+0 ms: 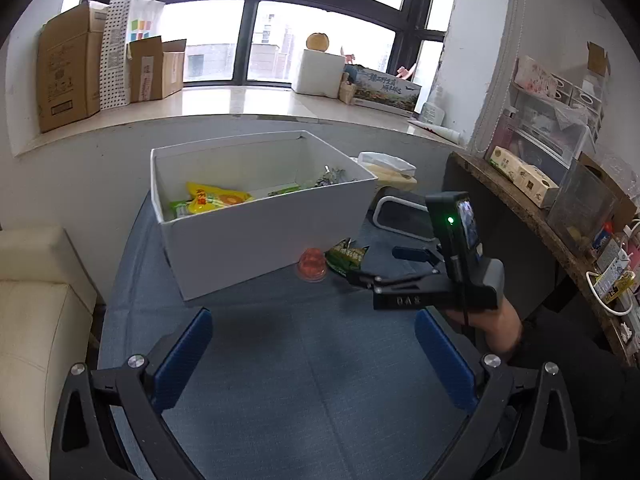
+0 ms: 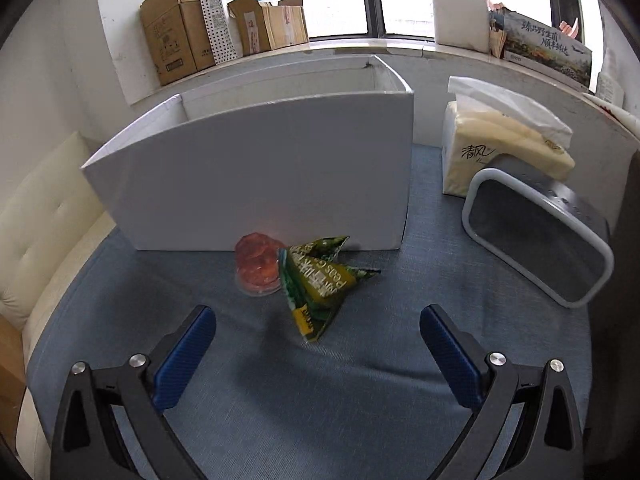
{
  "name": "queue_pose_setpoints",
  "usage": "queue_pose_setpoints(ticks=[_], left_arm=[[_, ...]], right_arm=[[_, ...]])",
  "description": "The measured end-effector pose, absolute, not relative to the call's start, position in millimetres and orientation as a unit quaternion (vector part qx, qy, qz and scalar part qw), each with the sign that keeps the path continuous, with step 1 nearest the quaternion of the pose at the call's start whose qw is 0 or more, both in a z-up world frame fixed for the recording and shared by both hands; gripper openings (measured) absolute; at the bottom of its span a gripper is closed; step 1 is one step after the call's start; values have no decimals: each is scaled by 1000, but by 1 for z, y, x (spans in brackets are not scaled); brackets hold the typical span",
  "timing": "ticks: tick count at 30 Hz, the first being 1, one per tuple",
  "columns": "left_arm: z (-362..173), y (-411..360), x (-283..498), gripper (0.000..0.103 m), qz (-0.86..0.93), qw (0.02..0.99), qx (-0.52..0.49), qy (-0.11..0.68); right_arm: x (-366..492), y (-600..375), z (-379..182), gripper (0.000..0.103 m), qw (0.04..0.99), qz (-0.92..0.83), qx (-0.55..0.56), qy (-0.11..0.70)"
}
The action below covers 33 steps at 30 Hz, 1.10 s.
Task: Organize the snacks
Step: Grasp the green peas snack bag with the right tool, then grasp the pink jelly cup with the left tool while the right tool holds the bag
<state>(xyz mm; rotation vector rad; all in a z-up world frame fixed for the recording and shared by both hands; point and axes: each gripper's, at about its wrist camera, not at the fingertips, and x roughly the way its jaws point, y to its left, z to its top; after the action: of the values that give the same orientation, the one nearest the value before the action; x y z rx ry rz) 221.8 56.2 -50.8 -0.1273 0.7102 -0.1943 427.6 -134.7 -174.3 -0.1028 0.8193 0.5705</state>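
- The right claw [image 2: 318, 344] stands wide open with nothing between its blue-padded fingers [image 2: 185, 354], low over the bench and aimed at the two loose snacks, which reads as a lining-up before a pick.
- The left claw [image 1: 314, 354] is also spread open and empty, held back over bare cloth; I judge it is waiting clear of the other's path.
- In the left view the right claw shows from the side with a hand [image 1: 498, 334] round its grip, its fingers spread just beside the green packet.
- The blue-grey woven cloth covering the bench [image 2: 320, 400] looks soft and slightly creased, so a thin packet may need scooping at an edge.
- The green triangular foil snack packet [image 2: 318, 284] lies flat on the cloth, nearest the right claw, its near tip pointing toward the claw. It seems the likelier first target.
- The small clear cup of red jelly [image 2: 256, 266] sits touching the packet's left side, just in front of the box wall.
- The tall white open-topped cardboard box [image 1: 256, 236] stands behind both; a yellow snack bag [image 1: 216, 200] and other wrappers already lie inside, so it serves as the collecting place.
- Right of the box, a grey-rimmed dark speaker [image 2: 538, 240] leans on a cream pack of tissues [image 2: 496, 140].
- Beyond, a pale window ledge [image 1: 240, 104] carries brown cartons [image 1: 68, 68] beneath large windows; a cream sofa [image 1: 36, 300] sits left, a cluttered shelf [image 1: 532, 204] right.
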Motion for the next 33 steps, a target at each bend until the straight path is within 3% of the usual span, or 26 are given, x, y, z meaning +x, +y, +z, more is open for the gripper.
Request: queue_pose_setpoints(ticks=[7, 9, 10, 13, 24, 33], left_arm=[[-66, 64, 224, 103, -83, 925, -71, 364], [-69, 63, 227, 103, -83, 924, -71, 367], [-70, 63, 228, 103, -83, 923, -70, 369], [-74, 60, 232, 103, -86, 921, -70, 373], [-95, 36, 265, 103, -93, 912, -77, 392], [-136, 5, 341, 103, -42, 903, -96, 417]], right_arm=[[455, -126, -182, 99, 870, 269, -46, 410], [459, -121, -188, 84, 867, 258, -56, 423], [462, -118, -191, 68, 863, 257, -61, 430], [461, -112, -191, 44, 862, 273, -75, 421], [417, -132, -163, 42, 871, 294, -75, 387], [349, -201, -126, 42, 893, 272, -32, 356]])
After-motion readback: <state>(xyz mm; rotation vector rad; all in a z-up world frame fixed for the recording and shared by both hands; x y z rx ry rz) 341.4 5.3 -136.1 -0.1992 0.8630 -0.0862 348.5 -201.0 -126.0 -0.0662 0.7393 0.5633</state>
